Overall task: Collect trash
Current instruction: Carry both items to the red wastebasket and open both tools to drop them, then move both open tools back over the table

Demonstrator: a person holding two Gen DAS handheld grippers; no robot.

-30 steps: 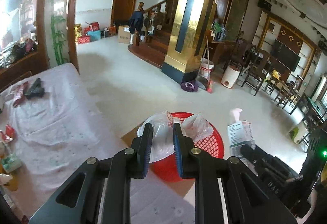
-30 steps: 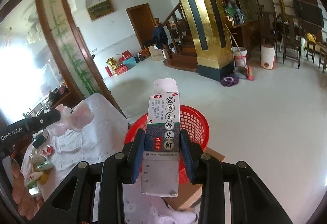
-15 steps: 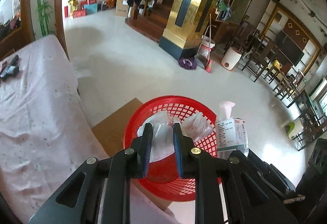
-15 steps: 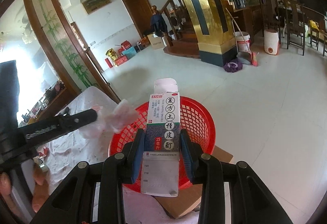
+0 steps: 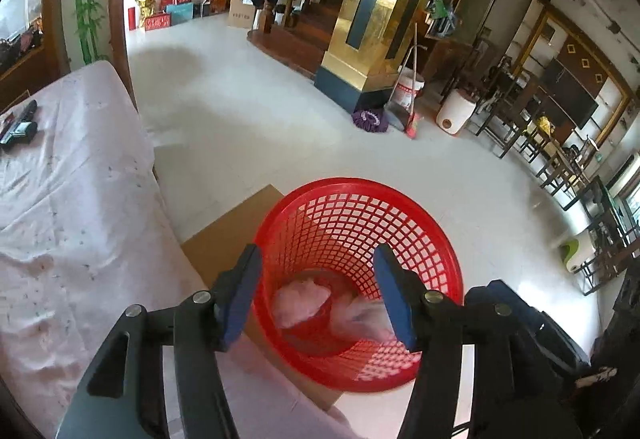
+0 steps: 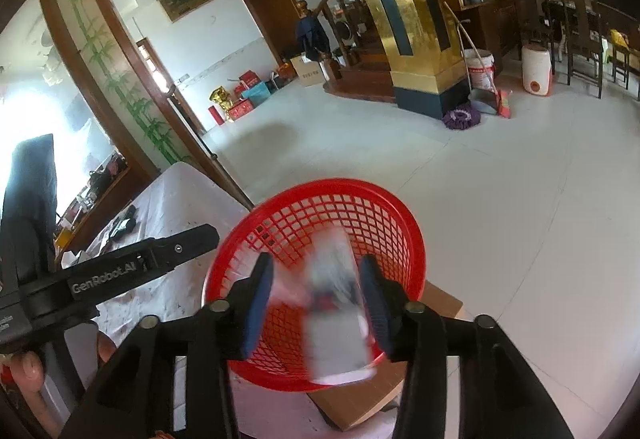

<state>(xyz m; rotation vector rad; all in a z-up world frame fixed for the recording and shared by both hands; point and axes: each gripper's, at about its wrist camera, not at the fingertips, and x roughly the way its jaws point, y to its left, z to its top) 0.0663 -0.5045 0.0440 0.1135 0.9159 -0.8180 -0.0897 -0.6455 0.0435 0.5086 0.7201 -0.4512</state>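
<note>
A red mesh basket (image 5: pixel 436 251) stands on flat cardboard beside the table; it also shows in the right wrist view (image 6: pixel 400 223). My left gripper (image 5: pixel 320 295) is open above it, and crumpled clear plastic (image 5: pixel 300 299) lies at the basket's bottom. My right gripper (image 6: pixel 318 303) is open above the basket, and the medicine box (image 6: pixel 334 315) is a blur between the jaws, falling free. The left gripper's finger (image 6: pixel 136 263) shows at the left of the right wrist view.
A table with a pale pink cloth (image 5: pixel 68 199) lies to the left, with dark items (image 5: pixel 18 123) at its far end. Brown cardboard (image 5: pixel 228 231) lies under the basket. A gold pillar (image 5: pixel 380 15), bucket, broom and chairs stand across the tiled floor.
Both grippers have opened over the basket. The plastic has dropped from the left gripper into the basket, and the medicine box has left the right gripper's hold and is falling.
</note>
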